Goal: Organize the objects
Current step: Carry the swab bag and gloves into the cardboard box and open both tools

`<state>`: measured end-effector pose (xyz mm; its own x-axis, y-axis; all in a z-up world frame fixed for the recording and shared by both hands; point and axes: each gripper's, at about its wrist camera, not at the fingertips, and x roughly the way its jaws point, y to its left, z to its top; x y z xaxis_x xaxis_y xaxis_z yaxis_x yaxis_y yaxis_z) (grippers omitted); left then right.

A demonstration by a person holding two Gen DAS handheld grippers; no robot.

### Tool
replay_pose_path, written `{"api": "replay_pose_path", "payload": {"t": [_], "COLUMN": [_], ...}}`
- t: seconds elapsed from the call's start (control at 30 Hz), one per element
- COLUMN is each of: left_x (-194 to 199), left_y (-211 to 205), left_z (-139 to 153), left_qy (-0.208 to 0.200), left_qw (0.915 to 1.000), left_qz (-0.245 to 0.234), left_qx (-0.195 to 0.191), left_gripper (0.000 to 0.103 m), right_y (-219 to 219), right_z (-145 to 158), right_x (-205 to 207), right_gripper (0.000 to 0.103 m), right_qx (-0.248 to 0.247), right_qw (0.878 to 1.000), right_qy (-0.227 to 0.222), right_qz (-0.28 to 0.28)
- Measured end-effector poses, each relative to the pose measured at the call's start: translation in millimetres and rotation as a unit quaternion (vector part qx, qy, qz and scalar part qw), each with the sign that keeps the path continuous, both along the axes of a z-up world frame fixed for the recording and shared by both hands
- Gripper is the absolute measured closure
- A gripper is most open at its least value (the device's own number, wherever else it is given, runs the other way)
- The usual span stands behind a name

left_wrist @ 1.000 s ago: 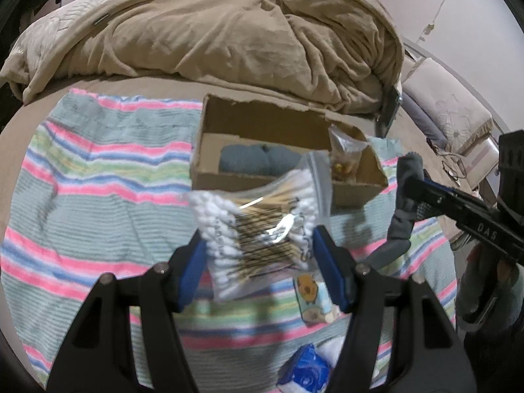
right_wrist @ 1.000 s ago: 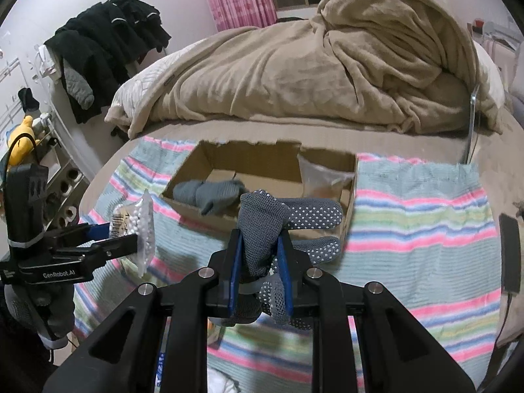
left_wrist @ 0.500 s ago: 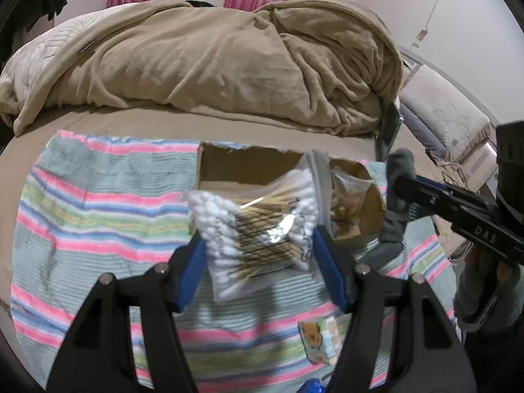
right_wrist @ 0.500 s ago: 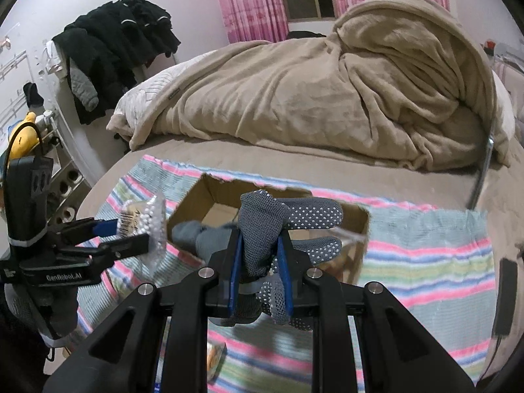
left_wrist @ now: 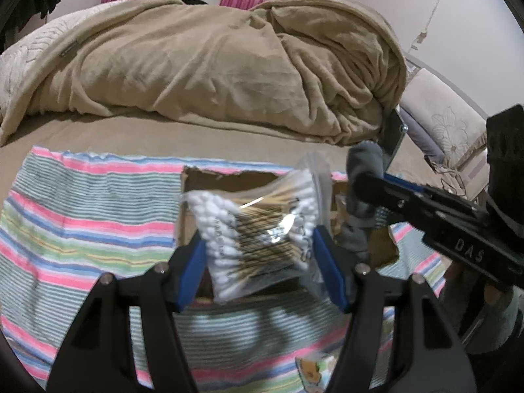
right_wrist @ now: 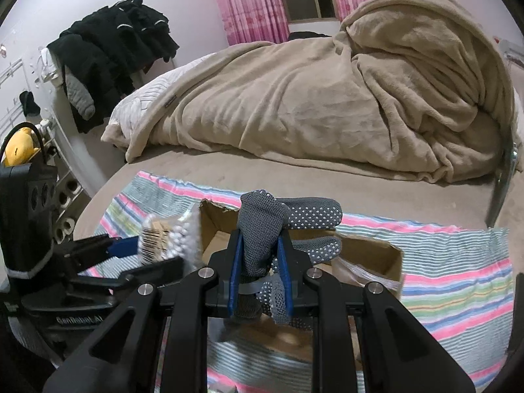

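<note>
The open brown cardboard box (left_wrist: 209, 180) is mostly hidden: the clear plastic bag of cotton swabs (left_wrist: 258, 232) covers its middle, and the grey dotted knit glove (right_wrist: 262, 229) blocks its inside from the right wrist. A crinkled clear bag (right_wrist: 363, 273) inside the box shows only partly. Below the box, a small cartoon-printed packet (left_wrist: 314, 370) is cut off and blurred.

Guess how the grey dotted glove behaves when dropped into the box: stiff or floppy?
Likely floppy: the grey dotted glove bunches between the right tongs, its fingers sagging sideways. Probably light and grippy, given the rubber dots. It should crumple into the cardboard box, not roll.
</note>
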<state>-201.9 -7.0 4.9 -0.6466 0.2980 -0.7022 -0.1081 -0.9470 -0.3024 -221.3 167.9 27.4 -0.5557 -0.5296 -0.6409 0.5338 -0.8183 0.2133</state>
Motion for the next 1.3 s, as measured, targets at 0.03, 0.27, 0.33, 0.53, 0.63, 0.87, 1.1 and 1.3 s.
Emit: {"api": "replay_pose_path", "payload": {"t": [0.03, 0.27, 0.33, 0.53, 0.63, 0.87, 1.1, 1.3], "left_x": [-3, -25, -31, -43, -43, -41, -27, -4], "left_y": [1, 2, 5, 5, 5, 6, 2, -1], "left_z": [-1, -20, -27, -43, -44, -40, -27, -11], "left_qy": [0.000, -0.020, -0.028, -0.051, -0.052, -0.042, -0.025, -0.014], "left_qw": [1.0000, 0.9998, 0.9995, 0.9984, 0.9984, 0.9985, 0.9988, 0.9991], "left_qz": [0.002, 0.003, -0.003, 0.000, 0.000, 0.004, 0.009, 0.014], "left_qx": [-0.001, -0.007, -0.016, -0.023, -0.023, -0.035, -0.041, -0.039], "left_gripper": [0.039, 0.039, 0.039, 0.038, 0.037, 0.025, 0.020, 0.019], "right_y": [-2, -8, -9, -12, -12, -5, 6, 14], "right_z": [-2, -26, -34, -55, -58, -46, -37, -27], "right_x": [-2, -10, -12, -21, -22, -16, -5, 12], "right_gripper": [0.081, 0.081, 0.081, 0.079, 0.065, 0.037, 0.037, 0.037], "right_qx": [0.001, 0.021, 0.024, 0.031, 0.029, 0.014, 0.012, 0.010], "right_qw": [1.000, 1.000, 0.999, 0.998, 0.998, 0.999, 0.999, 0.999], "right_qy": [-0.001, -0.019, -0.026, -0.052, -0.056, -0.037, -0.031, -0.025], "right_qz": [-0.001, -0.006, -0.008, -0.012, -0.014, -0.019, -0.023, -0.021]}}
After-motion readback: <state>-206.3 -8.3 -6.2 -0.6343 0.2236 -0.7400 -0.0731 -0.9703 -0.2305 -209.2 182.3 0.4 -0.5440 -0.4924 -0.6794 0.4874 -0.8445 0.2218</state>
